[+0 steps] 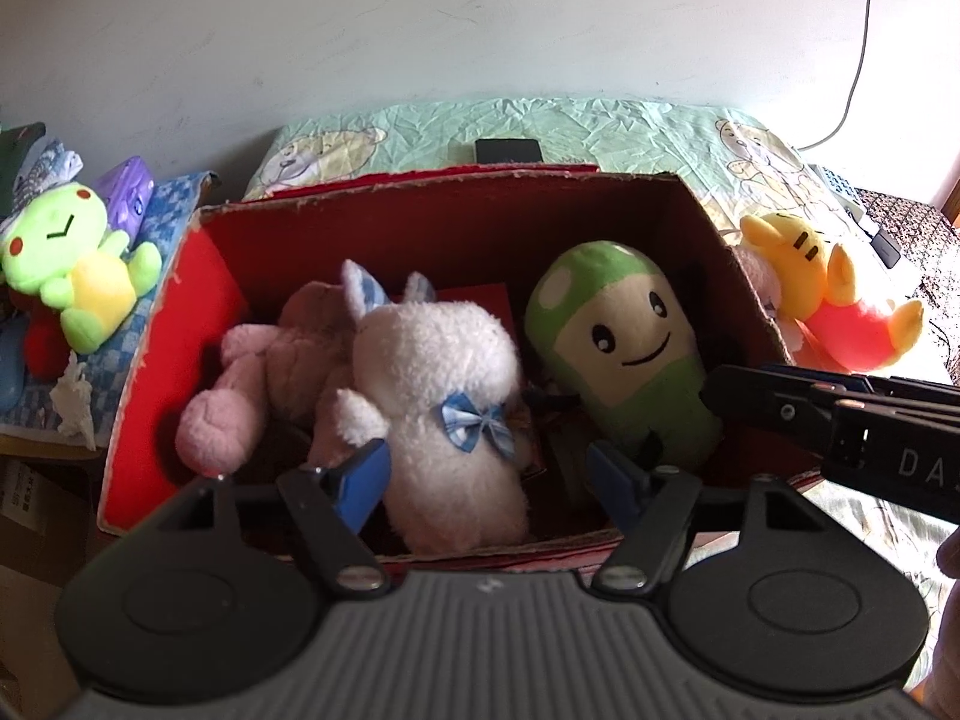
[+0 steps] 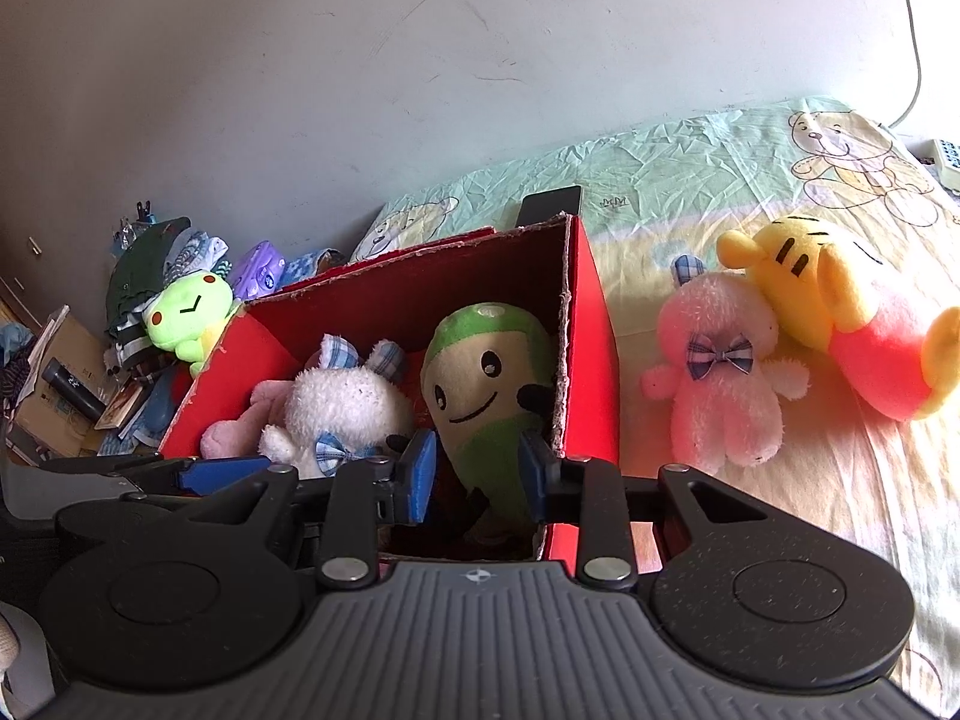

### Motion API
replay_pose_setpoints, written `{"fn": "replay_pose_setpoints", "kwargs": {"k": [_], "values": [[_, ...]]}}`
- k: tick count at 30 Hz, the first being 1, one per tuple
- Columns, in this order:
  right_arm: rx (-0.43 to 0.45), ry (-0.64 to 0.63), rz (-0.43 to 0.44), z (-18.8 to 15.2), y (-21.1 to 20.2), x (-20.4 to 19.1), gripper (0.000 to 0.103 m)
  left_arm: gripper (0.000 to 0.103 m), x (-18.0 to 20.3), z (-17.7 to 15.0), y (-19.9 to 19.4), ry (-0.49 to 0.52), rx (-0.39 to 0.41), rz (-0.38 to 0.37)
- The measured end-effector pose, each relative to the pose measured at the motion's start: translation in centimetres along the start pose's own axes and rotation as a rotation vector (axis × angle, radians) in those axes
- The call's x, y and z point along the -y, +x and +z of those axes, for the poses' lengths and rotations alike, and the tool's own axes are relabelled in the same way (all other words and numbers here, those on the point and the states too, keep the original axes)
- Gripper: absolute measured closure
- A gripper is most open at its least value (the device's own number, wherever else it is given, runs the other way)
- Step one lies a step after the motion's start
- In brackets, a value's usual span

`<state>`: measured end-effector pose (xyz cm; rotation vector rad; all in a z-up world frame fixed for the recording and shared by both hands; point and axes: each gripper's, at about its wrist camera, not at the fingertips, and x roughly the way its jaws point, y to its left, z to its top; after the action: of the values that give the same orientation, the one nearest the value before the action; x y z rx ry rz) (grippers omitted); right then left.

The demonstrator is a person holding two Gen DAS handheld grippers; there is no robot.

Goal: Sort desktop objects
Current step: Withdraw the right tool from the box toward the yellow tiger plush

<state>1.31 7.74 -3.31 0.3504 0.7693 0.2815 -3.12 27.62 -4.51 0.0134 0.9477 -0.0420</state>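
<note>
Directly ahead of both grippers stands a red cardboard box (image 1: pixel 174 324), open at the top, resting on a bear-print bedsheet (image 2: pixel 690 168).

1. Left gripper (image 1: pixel 486 468): the jaws stand wide apart above the near rim of the box. The lower body of a white plush bunny (image 1: pixel 444 384) with a blue checked bow lies between the blue fingertips (image 1: pixel 360 480). Neither pad appears to press into the fabric, and nothing is held.

2. Right gripper (image 2: pixel 477 474): the jaws are parted to a moderate width at the near right corner of the box. The base of a green mushroom plush (image 2: pixel 486 384) sits between the pads. Contact with the pads cannot be confirmed from either view.

3. Box contents: a pale pink plush (image 1: pixel 252 378) lies just left of the bunny and touches it. The mushroom plush leans against the right wall.

4. Outside the box, right of the right gripper: a pink plush bunny (image 2: pixel 720 372) lies on the sheet, touching a yellow bear plush (image 2: pixel 840 312) in a red shirt.

5. Outside the box, left of the left gripper: a green frog plush (image 1: pixel 78 264) rests on a pile of clutter.

6. Beyond the far wall of the box, a dark flat phone-like object (image 1: pixel 507 150) lies on the sheet.
</note>
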Motion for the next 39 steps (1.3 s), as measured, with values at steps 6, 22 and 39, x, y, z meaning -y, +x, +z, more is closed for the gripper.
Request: {"fn": "replay_pose_setpoints", "kwargs": {"k": [6,22,39], "values": [[0.024,-0.040,0.016,-0.4,-0.1,-0.1,0.070,0.031,0.4,-0.2,-0.3,-0.013,0.003,0.021],[0.018,-0.021,0.143,1.7,-4.1,4.7,0.062,0.030,4.8,1.5,-2.8,-0.061,0.060,0.123],[-0.004,0.119,0.058,2.2,-8.5,17.4,0.052,0.032,17.6,4.3,-2.1,0.020,0.075,-0.032]]}}
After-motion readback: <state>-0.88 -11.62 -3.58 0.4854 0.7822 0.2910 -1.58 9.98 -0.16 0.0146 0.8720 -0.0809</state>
